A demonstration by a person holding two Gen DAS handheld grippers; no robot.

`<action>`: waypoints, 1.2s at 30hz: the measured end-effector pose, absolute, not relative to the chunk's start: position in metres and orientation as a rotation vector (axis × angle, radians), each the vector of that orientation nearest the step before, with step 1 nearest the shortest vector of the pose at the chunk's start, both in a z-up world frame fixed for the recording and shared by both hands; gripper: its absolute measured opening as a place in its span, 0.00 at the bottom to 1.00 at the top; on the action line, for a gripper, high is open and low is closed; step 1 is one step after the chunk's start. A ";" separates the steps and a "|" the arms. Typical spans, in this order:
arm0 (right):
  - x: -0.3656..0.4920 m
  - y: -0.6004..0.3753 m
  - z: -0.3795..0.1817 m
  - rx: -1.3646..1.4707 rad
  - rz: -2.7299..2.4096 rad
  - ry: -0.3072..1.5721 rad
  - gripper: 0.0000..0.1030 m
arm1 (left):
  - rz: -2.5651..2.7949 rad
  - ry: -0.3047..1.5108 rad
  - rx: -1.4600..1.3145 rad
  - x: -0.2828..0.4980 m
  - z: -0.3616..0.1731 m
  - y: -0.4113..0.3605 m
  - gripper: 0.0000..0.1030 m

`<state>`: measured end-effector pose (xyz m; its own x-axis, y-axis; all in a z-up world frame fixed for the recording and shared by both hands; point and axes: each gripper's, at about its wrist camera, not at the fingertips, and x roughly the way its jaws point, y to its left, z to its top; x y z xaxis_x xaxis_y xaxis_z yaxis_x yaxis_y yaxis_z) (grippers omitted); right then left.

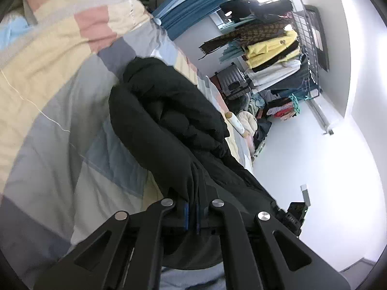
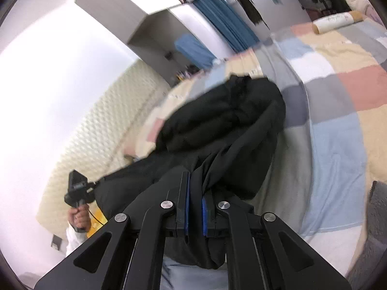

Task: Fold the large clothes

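A large black puffy jacket (image 1: 167,116) lies bunched on a checked quilt (image 1: 48,91) on a bed, with its near hem lifted off the quilt. My left gripper (image 1: 192,215) is shut on that hem, black cloth pinched between its blue pads. In the right wrist view the same jacket (image 2: 225,118) stretches away from me, and my right gripper (image 2: 195,207) is shut on another part of the hem. The left gripper (image 2: 77,191) shows at the left there, held in a person's hand (image 2: 78,217), with the hem taut between the two.
A paper roll (image 2: 336,21) lies on the quilt (image 2: 338,145) near the far edge. A clothes rack (image 1: 273,48) with hung and stacked garments stands by the wall beyond the bed. Blue curtains (image 1: 193,7) hang behind. A padded cream headboard (image 2: 101,125) lines the left.
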<state>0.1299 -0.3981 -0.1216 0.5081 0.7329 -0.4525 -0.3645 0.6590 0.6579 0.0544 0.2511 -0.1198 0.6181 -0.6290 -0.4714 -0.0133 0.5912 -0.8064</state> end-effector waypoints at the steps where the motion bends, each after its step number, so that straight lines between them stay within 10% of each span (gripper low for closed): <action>1: 0.122 -0.401 -0.116 0.532 0.707 0.769 0.06 | -0.413 0.838 -0.868 0.045 -0.112 0.254 0.02; 22: 0.031 -0.416 -0.066 0.619 0.648 0.742 0.05 | -0.291 1.013 -0.790 -0.014 -0.063 0.225 0.03; 36: 0.150 -0.400 -0.063 0.621 0.572 0.757 0.06 | -0.191 1.051 -0.641 0.076 -0.051 0.215 0.04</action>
